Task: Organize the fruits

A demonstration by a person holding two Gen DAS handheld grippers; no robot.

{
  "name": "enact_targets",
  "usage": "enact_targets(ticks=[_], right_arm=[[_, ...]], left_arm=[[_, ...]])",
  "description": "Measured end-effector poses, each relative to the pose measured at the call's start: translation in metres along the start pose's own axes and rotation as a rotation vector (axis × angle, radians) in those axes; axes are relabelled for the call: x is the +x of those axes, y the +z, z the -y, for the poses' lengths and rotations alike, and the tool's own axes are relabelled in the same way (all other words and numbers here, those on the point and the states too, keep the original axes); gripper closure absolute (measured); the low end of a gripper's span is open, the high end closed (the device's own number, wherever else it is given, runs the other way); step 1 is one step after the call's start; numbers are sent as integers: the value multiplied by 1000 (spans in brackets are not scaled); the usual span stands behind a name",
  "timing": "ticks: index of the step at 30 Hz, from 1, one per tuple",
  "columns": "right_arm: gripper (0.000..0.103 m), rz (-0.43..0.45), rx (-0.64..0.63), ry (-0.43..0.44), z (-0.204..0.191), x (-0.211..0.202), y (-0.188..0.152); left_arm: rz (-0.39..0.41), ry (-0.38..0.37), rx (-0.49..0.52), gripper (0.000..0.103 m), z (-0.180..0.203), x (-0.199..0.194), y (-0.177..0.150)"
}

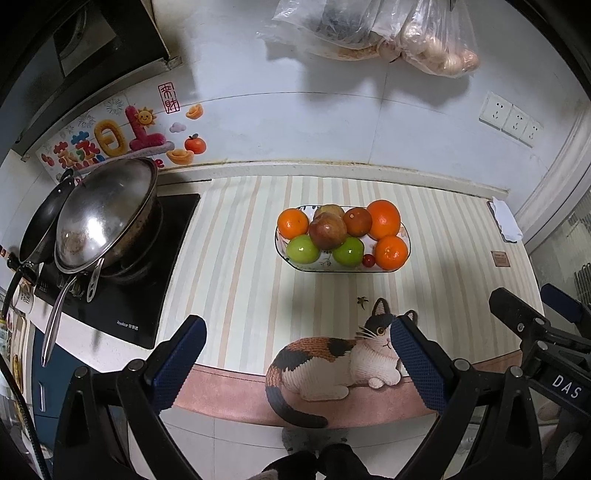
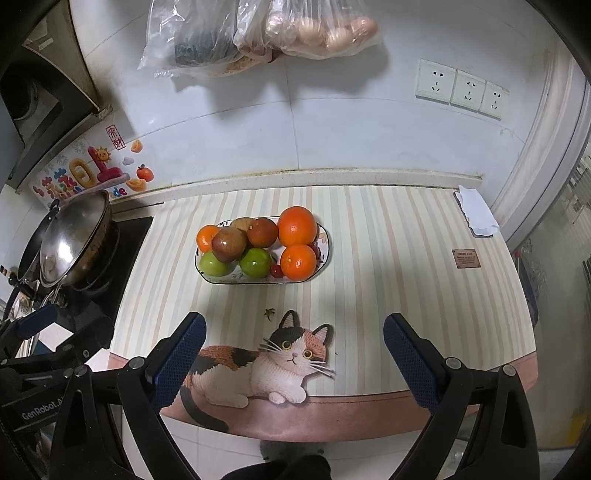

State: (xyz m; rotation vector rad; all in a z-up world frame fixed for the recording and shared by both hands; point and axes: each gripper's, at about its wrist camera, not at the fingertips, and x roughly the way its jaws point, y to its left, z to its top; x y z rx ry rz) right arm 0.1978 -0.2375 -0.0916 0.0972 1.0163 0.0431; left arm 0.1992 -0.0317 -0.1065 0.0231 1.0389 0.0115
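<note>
A white patterned plate [image 1: 284, 254] [image 2: 325, 254] sits on the striped mat, piled with fruit: oranges [image 1: 384, 219] [image 2: 297, 226], two green apples [image 1: 303, 249] [image 2: 255, 263], a red apple [image 1: 328, 231] [image 2: 229, 244], a dark reddish fruit [image 1: 357, 221] [image 2: 262, 232] and a small red cherry tomato [image 1: 368, 260] [image 2: 276, 271]. My left gripper [image 1: 295, 343] is open and empty, held back near the counter's front edge. My right gripper [image 2: 293, 339] is open and empty, also near the front edge. Each gripper shows at the side of the other's view.
A striped mat with a cat picture [image 1: 332, 362] [image 2: 273, 365] covers the counter. A stove with a steel wok [image 1: 107, 218] [image 2: 74, 240] and pan stands at the left. Plastic bags [image 1: 388, 33] [image 2: 258, 33] hang on the wall. Wall sockets [image 2: 461, 90] and a white cloth [image 2: 476, 214] are at the right.
</note>
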Motion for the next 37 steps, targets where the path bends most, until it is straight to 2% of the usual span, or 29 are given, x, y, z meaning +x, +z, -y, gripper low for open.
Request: enact_targets(ticks=[37], right_arm=[[4,6,-12,-9,-6,-18,-7]], left_arm=[[39,-1,-23,1,-8,-19,-7]])
